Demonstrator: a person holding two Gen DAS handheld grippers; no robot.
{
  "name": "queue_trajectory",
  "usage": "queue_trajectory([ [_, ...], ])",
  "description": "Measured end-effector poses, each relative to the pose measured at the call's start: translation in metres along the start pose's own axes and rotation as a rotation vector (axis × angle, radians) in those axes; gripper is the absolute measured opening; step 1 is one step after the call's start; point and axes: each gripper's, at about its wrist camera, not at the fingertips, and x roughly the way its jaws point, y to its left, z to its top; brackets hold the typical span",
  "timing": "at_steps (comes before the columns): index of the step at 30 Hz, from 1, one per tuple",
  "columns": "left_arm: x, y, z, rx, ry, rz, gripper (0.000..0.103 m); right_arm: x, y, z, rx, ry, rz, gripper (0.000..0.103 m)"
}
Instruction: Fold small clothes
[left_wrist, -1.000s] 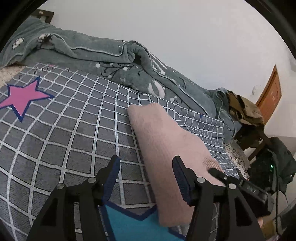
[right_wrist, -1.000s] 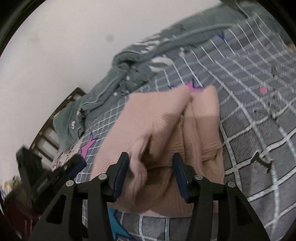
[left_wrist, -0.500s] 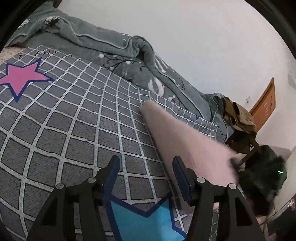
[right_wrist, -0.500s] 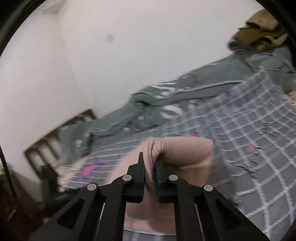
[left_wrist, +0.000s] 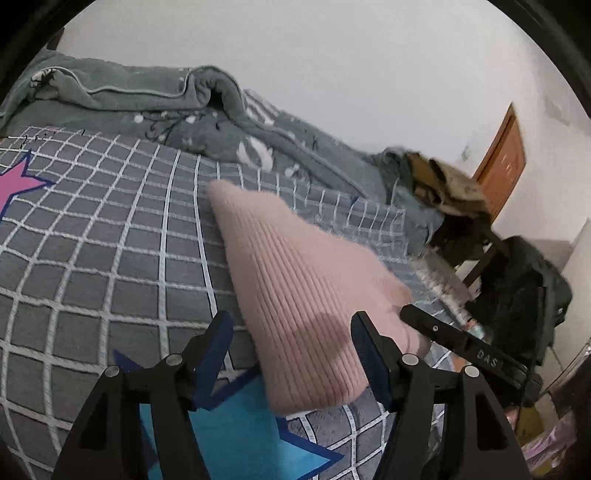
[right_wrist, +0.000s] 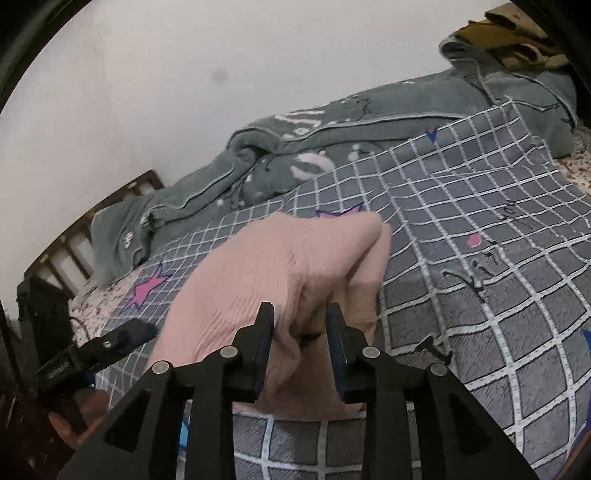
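The pink sweater (left_wrist: 295, 295) lies mid-frame on the checked bedspread (left_wrist: 110, 240), already doubled into a compact stack, with the left gripper (left_wrist: 291, 350) spread empty and the right gripper (right_wrist: 299, 325) part-open around a loose fold, so tidying probably remains.

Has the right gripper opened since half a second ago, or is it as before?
Yes. The right gripper has opened: its jaws, earlier pinched on the pink knit garment, now stand apart, loose fabric between them on the checked bedspread.
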Motion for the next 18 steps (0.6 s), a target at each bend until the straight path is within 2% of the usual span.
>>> queue_trajectory([
  [4, 0.009, -0.005, -0.005, -0.006, 0.016, 0.003, 0.064, 0.017, 0.006, -0.009, -0.019, 0.049, 0.026, 0.027],
  [6, 0.009, -0.006, -0.004, -0.009, 0.007, -0.002, 0.064, 0.023, 0.005, -0.010, -0.002, 0.045, 0.032, 0.013],
  [9, 0.006, -0.004, -0.003, -0.026, -0.009, -0.013, 0.064, 0.007, 0.006, -0.005, -0.031, -0.051, 0.025, 0.006],
  [12, 0.002, -0.003, -0.003, -0.031, -0.018, -0.022, 0.064, -0.033, -0.007, 0.009, -0.012, -0.157, 0.097, 0.004],
  [13, 0.001, -0.004, -0.003, -0.027, -0.020, -0.026, 0.065, -0.036, -0.011, 0.011, -0.012, -0.160, 0.061, 0.004],
  [14, 0.003, -0.005, -0.003, -0.020, -0.017, -0.024, 0.065, -0.032, -0.016, 0.012, -0.004, -0.141, 0.016, 0.004],
  [15, 0.005, -0.006, -0.004, -0.012, -0.010, -0.014, 0.065, -0.017, -0.025, 0.009, 0.024, -0.065, -0.026, 0.005],
  [16, 0.007, -0.007, -0.004, -0.008, 0.000, -0.002, 0.065, 0.000, -0.030, 0.005, 0.050, 0.017, -0.043, 0.005],
  [18, 0.012, -0.006, -0.004, -0.019, 0.020, 0.020, 0.065, 0.023, -0.033, -0.004, 0.079, 0.112, -0.064, 0.007],
])
